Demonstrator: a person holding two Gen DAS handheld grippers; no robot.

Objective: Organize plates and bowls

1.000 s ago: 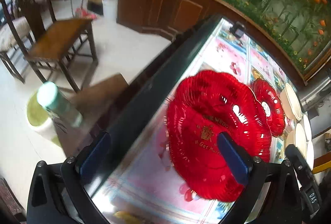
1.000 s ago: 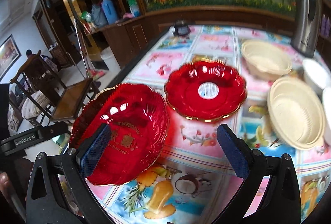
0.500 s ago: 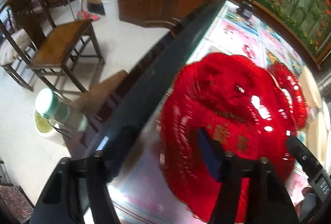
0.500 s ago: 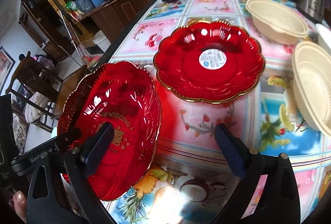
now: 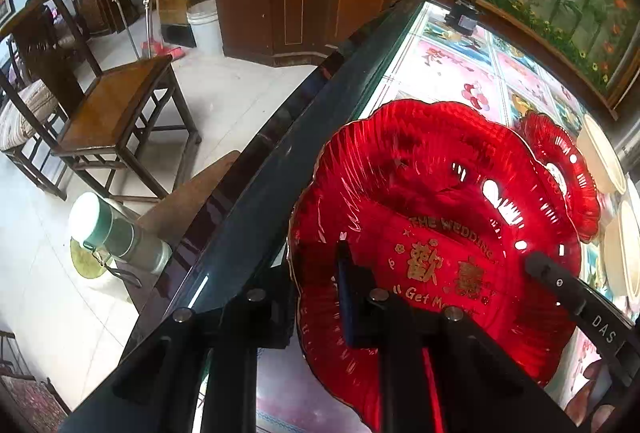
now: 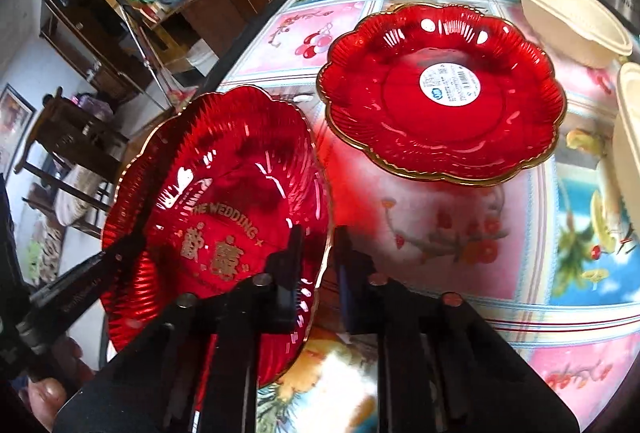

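1. Under everything lies the table (image 6: 440, 233), spread with a glossy fruit-and-flower cloth; its dark edge runs beside the wedding plate.
2. At the table's near left edge sits the wedding plate (image 6: 224, 201), red with a gold rim and gold lettering, tilted with its left side raised.
3. Beyond the wedding plate, further onto the table and just apart from it, lies the second red plate (image 6: 440, 93), flat, with a white sticker at its centre.
4. Right of the second red plate stand cream bowls (image 6: 568, 21), close to one another near the table's far right side.
5. On the wedding plate's left rim, the left gripper (image 5: 316, 285) is clamped, one finger above the plate and one beneath.
6. On the wedding plate's right rim, the right gripper (image 6: 318, 265) is likewise pinched closed, the gold edge between its fingers.
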